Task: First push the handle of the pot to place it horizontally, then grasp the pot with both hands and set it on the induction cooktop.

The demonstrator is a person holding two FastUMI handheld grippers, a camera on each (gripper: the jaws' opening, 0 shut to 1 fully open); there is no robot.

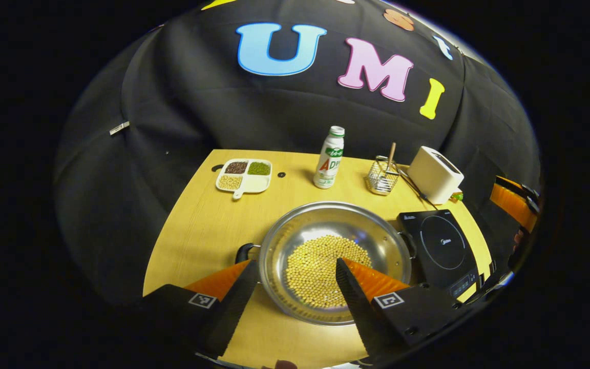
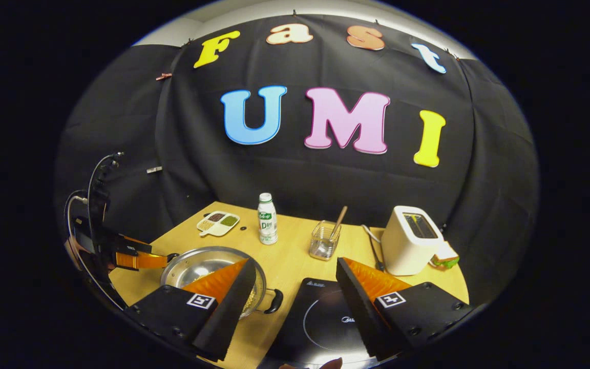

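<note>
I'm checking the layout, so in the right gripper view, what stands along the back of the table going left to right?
Divided dish → bottle → wire holder with a stick in it → toaster.

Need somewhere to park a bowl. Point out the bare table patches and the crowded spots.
Bare wood lies left of the pot, in front of the divided dish, and between pot and bottle. The far right is crowded: wire basket, toaster and cooktop sit close together.
</note>
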